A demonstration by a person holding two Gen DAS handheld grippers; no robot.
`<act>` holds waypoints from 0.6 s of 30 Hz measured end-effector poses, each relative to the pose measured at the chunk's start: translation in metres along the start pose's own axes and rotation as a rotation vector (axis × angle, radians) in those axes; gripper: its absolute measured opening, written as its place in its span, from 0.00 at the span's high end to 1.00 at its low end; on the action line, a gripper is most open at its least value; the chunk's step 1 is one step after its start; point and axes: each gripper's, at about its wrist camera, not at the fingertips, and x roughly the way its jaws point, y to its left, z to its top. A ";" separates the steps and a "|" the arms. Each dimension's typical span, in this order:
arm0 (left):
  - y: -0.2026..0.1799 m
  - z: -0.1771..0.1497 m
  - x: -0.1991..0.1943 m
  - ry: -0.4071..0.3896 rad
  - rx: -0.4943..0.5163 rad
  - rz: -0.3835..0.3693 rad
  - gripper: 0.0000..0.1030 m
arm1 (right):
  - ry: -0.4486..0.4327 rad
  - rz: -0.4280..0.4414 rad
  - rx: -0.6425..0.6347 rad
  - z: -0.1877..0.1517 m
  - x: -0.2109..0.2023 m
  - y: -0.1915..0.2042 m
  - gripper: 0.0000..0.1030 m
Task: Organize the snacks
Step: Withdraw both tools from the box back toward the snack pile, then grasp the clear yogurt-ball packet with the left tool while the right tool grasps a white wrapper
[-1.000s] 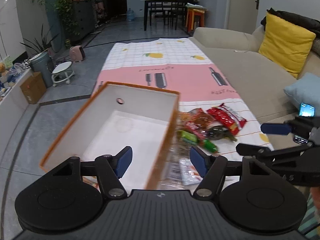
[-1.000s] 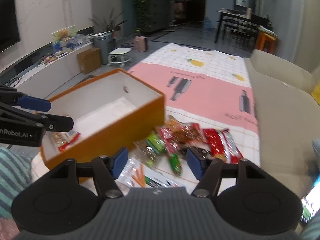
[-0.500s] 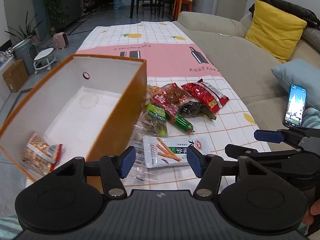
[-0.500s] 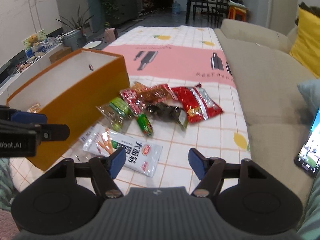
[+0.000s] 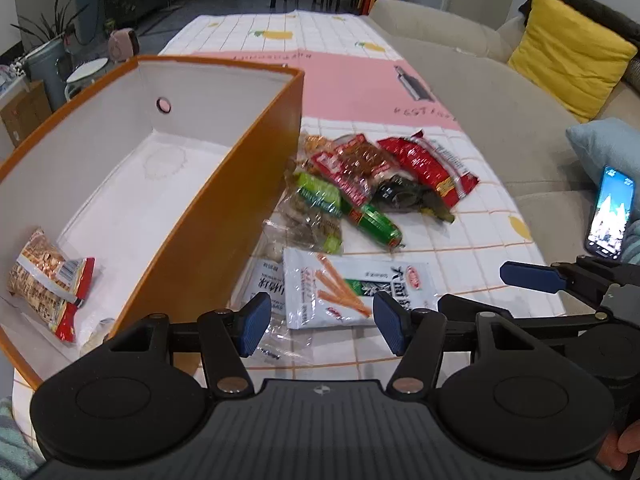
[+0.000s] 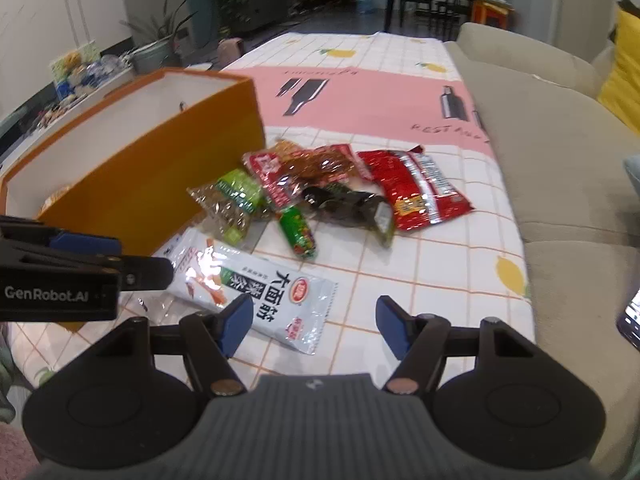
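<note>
I have both tools low over the worktop [image 5: 472, 236], which wears a white grid cloth with a pink band. My left tool [image 5: 322, 322] has its jaws spread with nothing pinched; they have just been closing a little, and only the near edge of the white snack pack [image 5: 360, 284] and some clear wrapper lie beneath the gap. My right tool [image 6: 314, 324] is also spread and empty, hanging over bare cloth with the corner of the white snack pack [image 6: 260, 292] just at its 10 o'clock.

The orange box [image 5: 224, 208] stands open at my left view's 10 o'clock, white inside, with one orange-and-red packet [image 5: 50, 280] lying at its near end. The loose snacks sit in a heap just beside the box's right wall, at 12 o'clock from the left tool: a clear bag with a green label [image 5: 316, 216], a green sausage-shaped pack [image 5: 374, 224], a dark packet [image 5: 412, 200], a red clear-windowed packet [image 5: 356, 164] and a large red bag [image 5: 432, 164] farthest right. They overlap one another.

From the left view the right tool shows at 3 o'clock, well apart from the heap. A phone [image 5: 610, 212] with a lit screen rests on the beige sofa [image 5: 492, 120] at 2 o'clock, near a yellow cushion [image 5: 568, 56].
</note>
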 end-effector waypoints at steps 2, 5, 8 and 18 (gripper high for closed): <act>0.002 -0.002 0.006 0.033 0.008 0.036 0.32 | 0.018 0.021 -0.032 0.000 0.006 0.003 0.36; 0.005 -0.006 0.012 0.072 0.018 0.052 0.35 | 0.052 0.044 -0.100 -0.003 0.016 0.013 0.36; 0.006 -0.008 0.016 0.087 0.029 0.051 0.35 | 0.059 0.061 -0.187 -0.006 0.026 0.024 0.36; 0.008 -0.011 0.021 0.127 0.029 0.035 0.36 | 0.015 0.146 -0.548 -0.001 0.057 0.045 0.23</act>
